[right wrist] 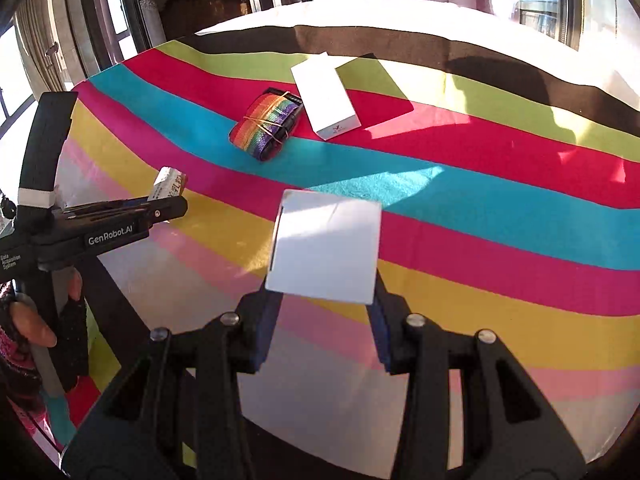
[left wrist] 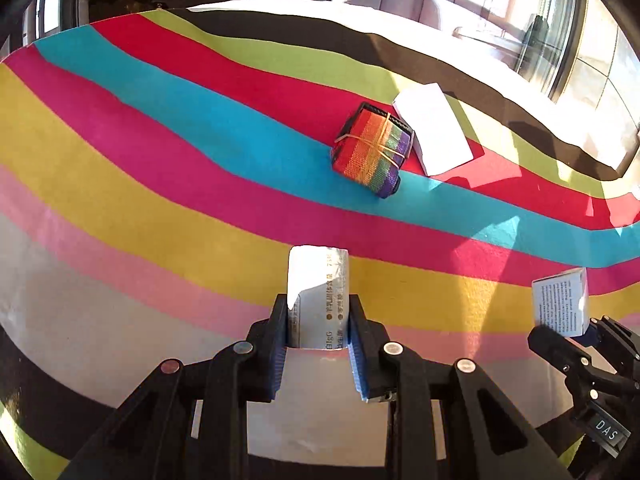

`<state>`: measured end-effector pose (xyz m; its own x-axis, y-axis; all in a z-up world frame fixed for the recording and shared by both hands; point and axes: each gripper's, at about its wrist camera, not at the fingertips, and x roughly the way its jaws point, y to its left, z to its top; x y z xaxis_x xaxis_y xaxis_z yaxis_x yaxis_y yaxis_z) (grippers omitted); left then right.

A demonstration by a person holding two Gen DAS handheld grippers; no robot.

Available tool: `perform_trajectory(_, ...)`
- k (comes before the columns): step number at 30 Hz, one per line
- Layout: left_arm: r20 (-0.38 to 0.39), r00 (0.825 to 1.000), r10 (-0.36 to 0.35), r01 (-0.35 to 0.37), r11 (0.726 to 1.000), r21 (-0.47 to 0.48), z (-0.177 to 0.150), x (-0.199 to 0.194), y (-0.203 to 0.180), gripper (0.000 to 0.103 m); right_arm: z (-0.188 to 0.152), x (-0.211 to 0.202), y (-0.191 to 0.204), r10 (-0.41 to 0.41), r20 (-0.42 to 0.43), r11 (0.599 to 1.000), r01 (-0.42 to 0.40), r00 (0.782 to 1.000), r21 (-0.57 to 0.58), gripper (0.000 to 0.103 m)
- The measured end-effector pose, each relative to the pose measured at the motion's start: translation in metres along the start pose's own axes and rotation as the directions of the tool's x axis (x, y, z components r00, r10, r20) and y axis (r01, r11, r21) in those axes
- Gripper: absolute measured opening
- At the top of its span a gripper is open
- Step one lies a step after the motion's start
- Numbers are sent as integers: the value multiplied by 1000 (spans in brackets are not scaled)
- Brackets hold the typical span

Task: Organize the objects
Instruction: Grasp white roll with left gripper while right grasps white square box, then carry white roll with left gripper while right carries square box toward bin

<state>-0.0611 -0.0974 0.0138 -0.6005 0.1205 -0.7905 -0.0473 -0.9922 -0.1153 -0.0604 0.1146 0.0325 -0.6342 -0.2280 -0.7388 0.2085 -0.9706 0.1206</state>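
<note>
Fingers of my left gripper [left wrist: 318,320] clamp a small printed packet [left wrist: 319,296] at lower centre, my right gripper [right wrist: 326,308] pinches a white box [right wrist: 326,254] mid-frame, both above the striped table [right wrist: 500,240], rainbow strap roll [right wrist: 266,126] lying beyond.

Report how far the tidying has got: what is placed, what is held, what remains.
Done, by the look of it: the rainbow strap roll and a flat white box lie side by side on the striped cloth. In hand: the left gripper is shut on a small printed packet, and the right gripper is shut on a white box. Left: setting both down, probably beside that pair.
</note>
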Motion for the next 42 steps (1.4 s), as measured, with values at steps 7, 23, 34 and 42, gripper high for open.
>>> perform_trajectory(7,20,1000,20,-20,1000,14,-43,-46,-12,29,-27,-20,14,-9,-13,1000,9,1000,-3,45)
perform_trajectory(23,-1,998,66,-66,998,-2,-146,-121,-1,29,-100,-92,84,44,-39,987,-49,998,-150,45)
perform_trajectory(34,23,997,76,-76,997,-27,-188,-159,25,29,-122,-117,142,82,-57,956,-95,995,-278,45)
perform_trajectory(42,41,991,125,-121,988,-91,-222,-194,64,29,-145,-126,213,173,-112,879,-205,978,-430,45)
